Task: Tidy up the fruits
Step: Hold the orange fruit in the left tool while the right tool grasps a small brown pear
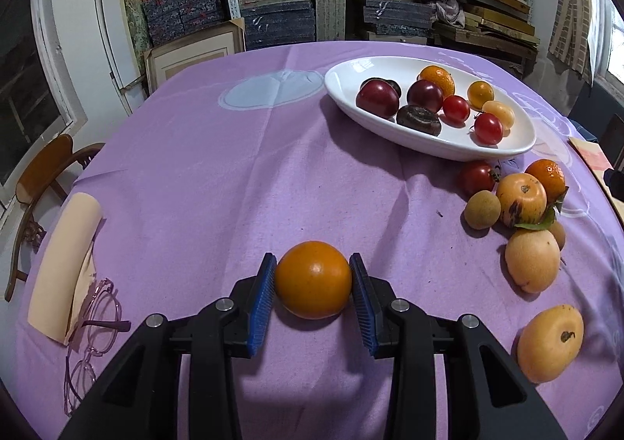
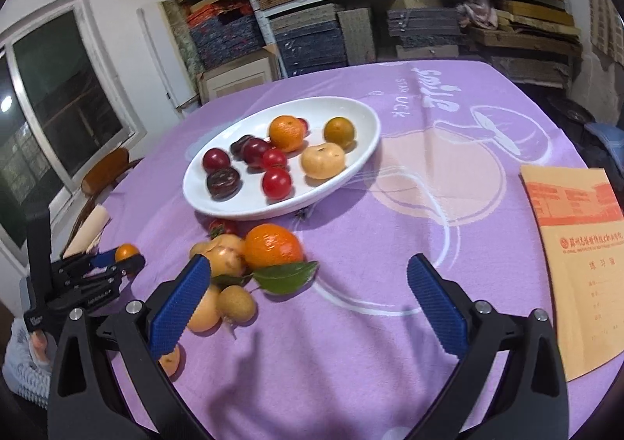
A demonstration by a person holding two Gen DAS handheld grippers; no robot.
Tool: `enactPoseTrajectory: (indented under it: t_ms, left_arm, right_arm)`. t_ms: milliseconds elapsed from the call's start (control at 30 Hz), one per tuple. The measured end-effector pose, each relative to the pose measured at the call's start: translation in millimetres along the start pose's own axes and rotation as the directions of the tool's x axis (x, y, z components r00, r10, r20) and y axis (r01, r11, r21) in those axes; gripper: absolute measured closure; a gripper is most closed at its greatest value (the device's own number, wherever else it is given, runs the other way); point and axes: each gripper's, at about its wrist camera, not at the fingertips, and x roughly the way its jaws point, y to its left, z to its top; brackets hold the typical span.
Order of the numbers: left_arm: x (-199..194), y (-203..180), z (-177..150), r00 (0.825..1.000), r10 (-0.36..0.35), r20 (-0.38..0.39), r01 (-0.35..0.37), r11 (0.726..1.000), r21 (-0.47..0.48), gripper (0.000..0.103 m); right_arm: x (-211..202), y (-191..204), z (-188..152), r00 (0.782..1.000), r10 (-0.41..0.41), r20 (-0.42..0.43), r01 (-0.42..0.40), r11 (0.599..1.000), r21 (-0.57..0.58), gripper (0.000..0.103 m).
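A smooth round orange fruit (image 1: 313,279), near centre on the purple cloth-covered surface (image 1: 218,174), was pinched between the ribbed blue pads of the left hand-held gripper (image 1: 313,282). Right hand-held gripper (image 2: 312,299) was spread, empty. Step judged: pick-up; transfer to the glossy white oval dish (image 1: 343,79), far right, was called for next.

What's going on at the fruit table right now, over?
Left claw shut on orange fruit. Right claw open, empty. White dish part filled; loose fruit pile still on cloth. Path to dish clear.
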Motion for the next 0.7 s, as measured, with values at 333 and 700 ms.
enactPoseTrajectory:
  t_ms: [333, 700]
  left_arm:
    - [6.5, 5.7, -0.8, 0.999, -0.014, -0.038, 0.013, 1.000, -0.022, 0.064]
    - [6.6, 5.9, -1.2, 0.999, -0.016, -0.039, 0.015, 1.000, -0.027, 0.064]
  right_arm:
    - [33.3, 45.2, -25.3, 0.990, -0.027, -0.139, 0.000, 0.981, -0.192, 0.046]
    - [43.9, 49.2, -19.3, 0.988, -0.009, -0.152, -0.020, 0.981, -0.193, 0.068]
